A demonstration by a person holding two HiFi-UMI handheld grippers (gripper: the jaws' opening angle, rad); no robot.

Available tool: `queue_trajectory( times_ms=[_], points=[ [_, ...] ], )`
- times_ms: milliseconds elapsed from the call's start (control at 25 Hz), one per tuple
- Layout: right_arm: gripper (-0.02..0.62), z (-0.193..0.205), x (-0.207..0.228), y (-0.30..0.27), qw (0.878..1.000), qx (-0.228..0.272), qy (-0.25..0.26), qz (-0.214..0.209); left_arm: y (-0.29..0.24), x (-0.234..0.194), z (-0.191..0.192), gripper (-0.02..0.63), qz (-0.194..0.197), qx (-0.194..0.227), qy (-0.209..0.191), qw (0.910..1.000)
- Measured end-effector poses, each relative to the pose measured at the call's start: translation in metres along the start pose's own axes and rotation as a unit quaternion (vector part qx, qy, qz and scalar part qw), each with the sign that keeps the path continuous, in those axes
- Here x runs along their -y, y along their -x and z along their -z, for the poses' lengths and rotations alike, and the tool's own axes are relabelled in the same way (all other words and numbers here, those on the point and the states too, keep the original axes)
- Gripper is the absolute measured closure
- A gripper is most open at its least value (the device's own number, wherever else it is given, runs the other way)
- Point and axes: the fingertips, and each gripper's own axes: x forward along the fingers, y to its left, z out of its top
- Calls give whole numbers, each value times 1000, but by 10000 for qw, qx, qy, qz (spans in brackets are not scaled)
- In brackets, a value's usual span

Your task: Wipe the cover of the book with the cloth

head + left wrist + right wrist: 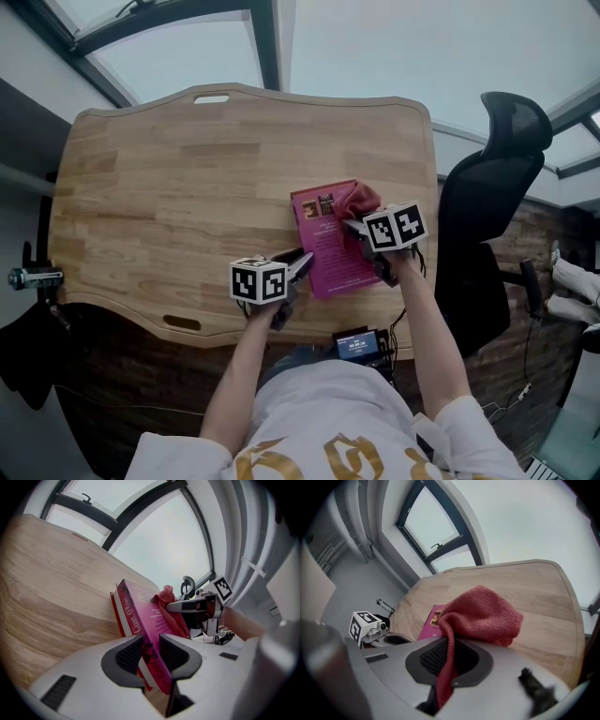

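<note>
My left tongs are clenched on the near edge of the pink book, which lies on the wooden table, over towards its right side and close to the front edge. My right tongs are grasping the red cloth: a strip of it is pinched between the jaws and the rest is bunched up in front of them. The bunch rests on the far right corner of the book's cover. A black office chair stands just off the table's right end
</note>
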Motion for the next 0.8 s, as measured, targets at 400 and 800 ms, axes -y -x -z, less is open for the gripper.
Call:
queue_trajectory(
  times_ms=[400, 800],
  points=[
    [555, -8, -2, -4, 10000, 58, -46, 12, 0, 0, -1, 486, 4, -5, 19, 10000],
    [555, -7, -14, -9, 9998, 67, -87, -157, 0, 0, -1, 485, -3, -31, 1, 10000]
  ],
)
